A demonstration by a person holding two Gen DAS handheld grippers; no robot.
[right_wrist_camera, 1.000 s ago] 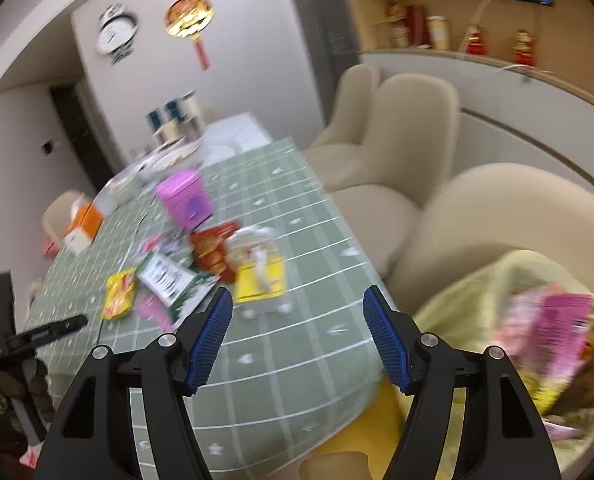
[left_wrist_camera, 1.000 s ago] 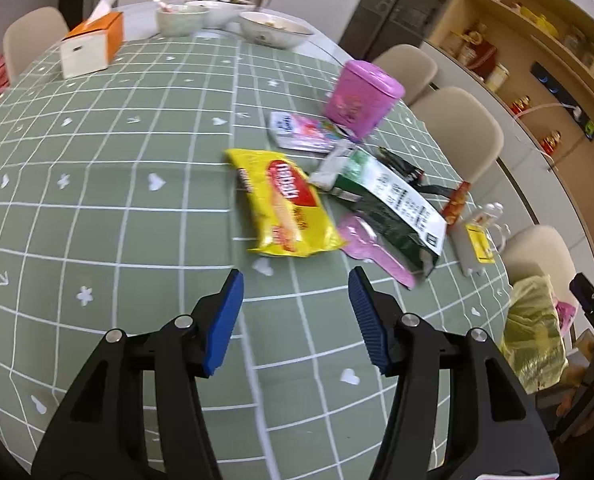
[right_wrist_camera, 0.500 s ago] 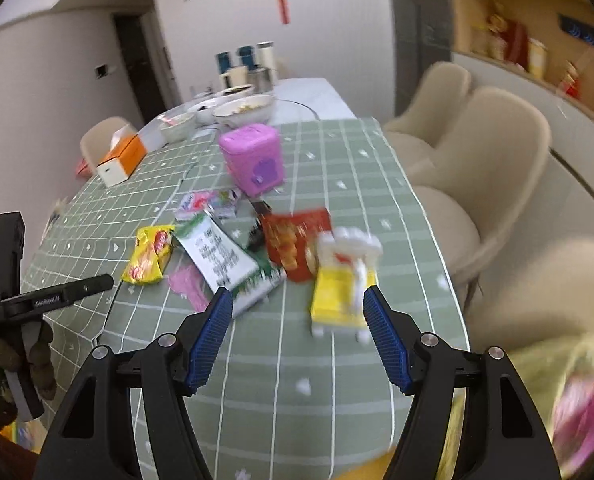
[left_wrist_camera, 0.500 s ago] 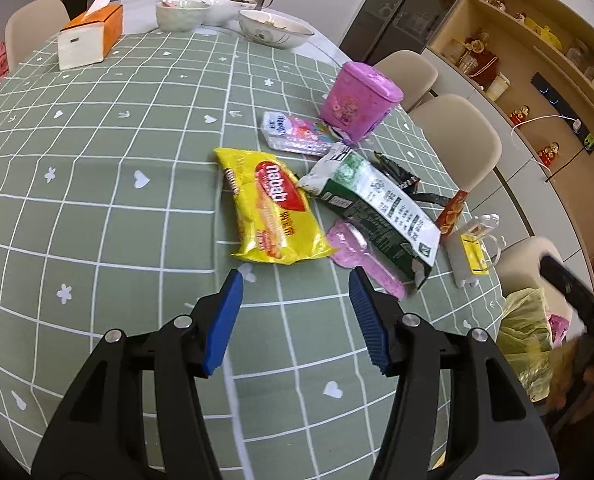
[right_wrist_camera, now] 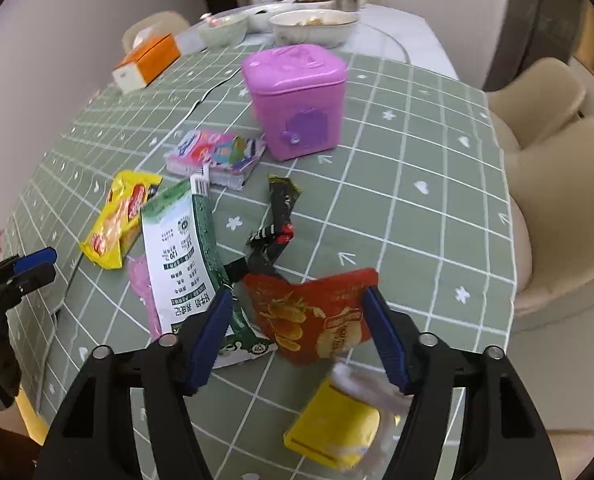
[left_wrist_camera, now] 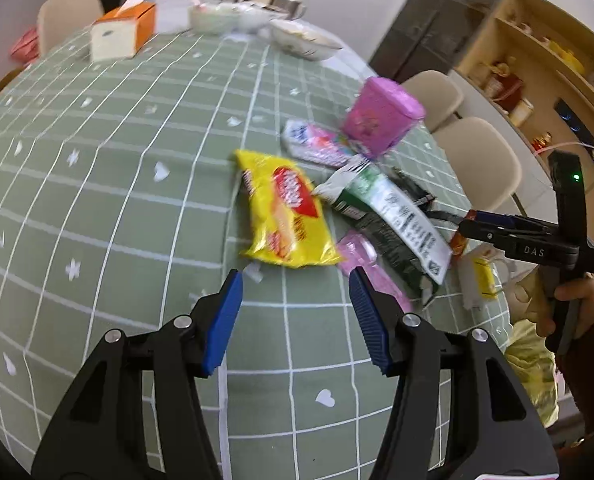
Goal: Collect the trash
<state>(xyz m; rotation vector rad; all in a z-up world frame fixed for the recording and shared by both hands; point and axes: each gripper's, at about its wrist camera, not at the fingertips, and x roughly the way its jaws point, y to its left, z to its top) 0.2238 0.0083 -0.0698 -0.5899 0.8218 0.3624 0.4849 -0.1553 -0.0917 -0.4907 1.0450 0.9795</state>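
Observation:
Trash lies on the green checked tablecloth. A yellow snack packet lies just beyond my open, empty left gripper. Beside it are a green-and-white pouch and a pink wrapper. In the right wrist view my open right gripper hovers over a red chip bag, with the green-and-white pouch at its left finger and a yellow-labelled clear container below. A dark crumpled wrapper lies further on.
A pink lidded box and a pink tissue pack stand behind the trash. An orange tissue box and bowls are at the far end. Beige chairs line the right side. A yellowish bag hangs off the table's right edge.
My right gripper swung from the bag by the chair to the table and now hovers low over the red chip bag. My left gripper moved slightly forward toward the yellow packet.

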